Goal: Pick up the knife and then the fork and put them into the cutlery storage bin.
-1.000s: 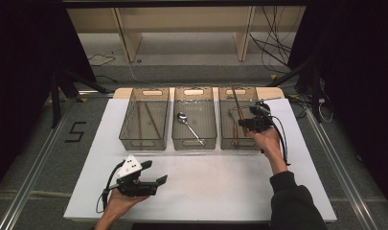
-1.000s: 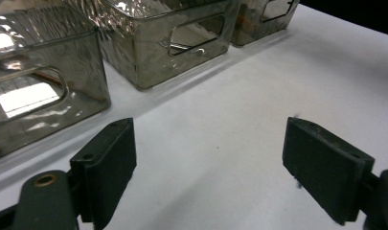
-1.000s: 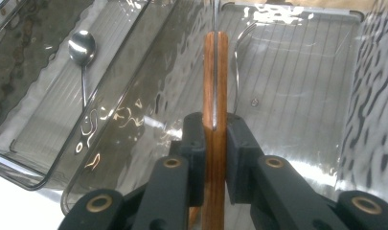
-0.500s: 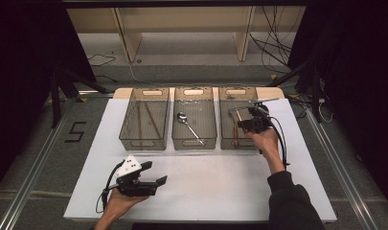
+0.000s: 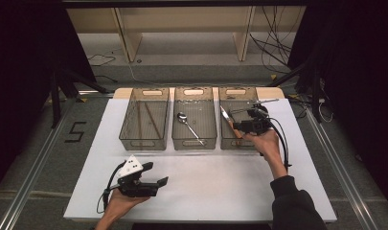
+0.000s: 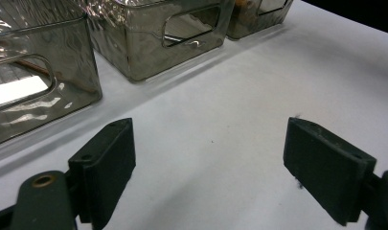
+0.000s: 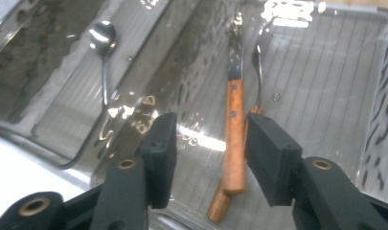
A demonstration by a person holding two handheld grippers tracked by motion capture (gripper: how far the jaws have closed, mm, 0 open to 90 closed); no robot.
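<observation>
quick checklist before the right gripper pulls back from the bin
1. Right gripper open: ok, jaws apart.
2. Knife released: ok, it lies on the floor of the right bin, beside a second wooden-handled utensil.
3. Knife fully inside the bin: ok in the right gripper view.
4. Spoon in the middle bin: ok.
5. Left gripper free: ok, open over the white table, holding nothing.
6. Contents of the left bin: cannot tell.

Dark curtains, grey floor (taped "5"), wooden shelf legs, loose cables
</observation>
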